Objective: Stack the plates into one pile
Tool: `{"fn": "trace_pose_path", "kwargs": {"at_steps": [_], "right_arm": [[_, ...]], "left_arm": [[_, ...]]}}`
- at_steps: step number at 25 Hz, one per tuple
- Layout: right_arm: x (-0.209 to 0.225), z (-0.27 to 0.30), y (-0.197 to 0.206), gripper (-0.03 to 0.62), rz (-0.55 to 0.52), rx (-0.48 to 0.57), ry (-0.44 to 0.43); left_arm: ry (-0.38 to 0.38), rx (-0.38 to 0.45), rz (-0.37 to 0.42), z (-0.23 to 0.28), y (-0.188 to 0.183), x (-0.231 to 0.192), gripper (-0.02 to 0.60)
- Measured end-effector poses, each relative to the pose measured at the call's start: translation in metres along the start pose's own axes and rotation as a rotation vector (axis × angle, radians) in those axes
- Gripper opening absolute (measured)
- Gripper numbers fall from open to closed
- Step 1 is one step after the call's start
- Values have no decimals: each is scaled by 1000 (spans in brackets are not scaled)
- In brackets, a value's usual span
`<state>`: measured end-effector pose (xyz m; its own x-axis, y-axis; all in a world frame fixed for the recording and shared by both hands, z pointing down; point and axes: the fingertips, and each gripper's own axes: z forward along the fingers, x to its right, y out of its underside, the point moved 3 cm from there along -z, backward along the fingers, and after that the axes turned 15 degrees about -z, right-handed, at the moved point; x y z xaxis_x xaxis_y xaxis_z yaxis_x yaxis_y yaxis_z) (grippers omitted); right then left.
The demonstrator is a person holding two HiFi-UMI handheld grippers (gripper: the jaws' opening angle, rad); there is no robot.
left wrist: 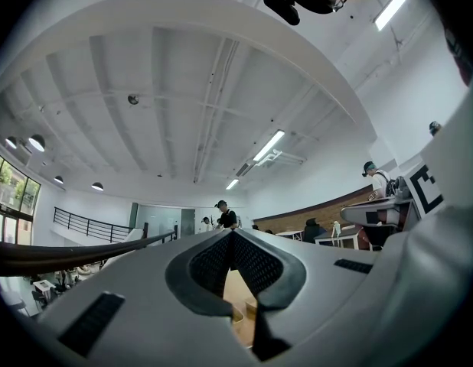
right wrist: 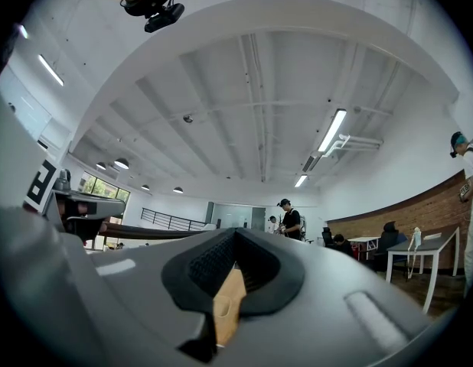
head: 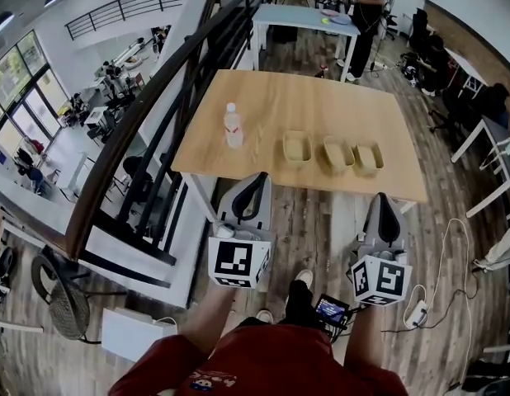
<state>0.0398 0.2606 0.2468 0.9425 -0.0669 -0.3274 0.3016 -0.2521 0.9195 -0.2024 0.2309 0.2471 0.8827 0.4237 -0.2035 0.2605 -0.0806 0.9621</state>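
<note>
- Left hand-held gripper (head: 255, 178): jaws fully together, nothing between the pads. The left gripper view (left wrist: 231, 234) shows the black pads meeting at the tip. Only a sliver of wood shows through the gap lower down.
- Right hand-held gripper (head: 380, 196): jaws also fully together and empty. The right gripper view (right wrist: 235, 234) shows the pads pressed tip to tip, with wood visible in the gap beneath.
- Both are held side by side and well apart from each other. They sit just short of the near edge of the surface (head: 321, 97) and point slightly upward toward it. Neither touches anything.
- Plates: three shallow, pale rectangular plates lie in a row on the near half of the surface, unstacked, each just beside the next.
- Left plate (head: 297, 148) lies at about 1 o'clock from my left hand-held gripper.
- Middle plate (head: 338, 153) lies between the other two.
- Right plate (head: 370, 157) lies at about 12 o'clock from my right hand-held gripper.
- A clear bottle (head: 232, 125) with a red label stands upright at about 9 o'clock from the row, apart from the left plate.
- A dark railing (head: 156, 97) runs past the surface at its 9 o'clock side.
- A person (head: 366, 15) stands at another table at 12 o'clock, well beyond the surface.
</note>
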Motion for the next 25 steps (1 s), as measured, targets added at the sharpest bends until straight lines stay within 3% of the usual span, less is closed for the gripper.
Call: {"fn": "trace_pose_path", "kwargs": {"at_steps": [10, 18, 25], "right_arm": [[15, 72, 41, 9, 46, -16, -19], [48, 154, 76, 9, 96, -30, -50], [87, 221, 108, 9, 122, -27, -55]], "left_arm": [[-28, -16, 48, 75, 16, -15, 6], [-53, -67, 56, 160, 34, -22, 6], [-85, -63, 67, 234, 46, -31, 6]]}}
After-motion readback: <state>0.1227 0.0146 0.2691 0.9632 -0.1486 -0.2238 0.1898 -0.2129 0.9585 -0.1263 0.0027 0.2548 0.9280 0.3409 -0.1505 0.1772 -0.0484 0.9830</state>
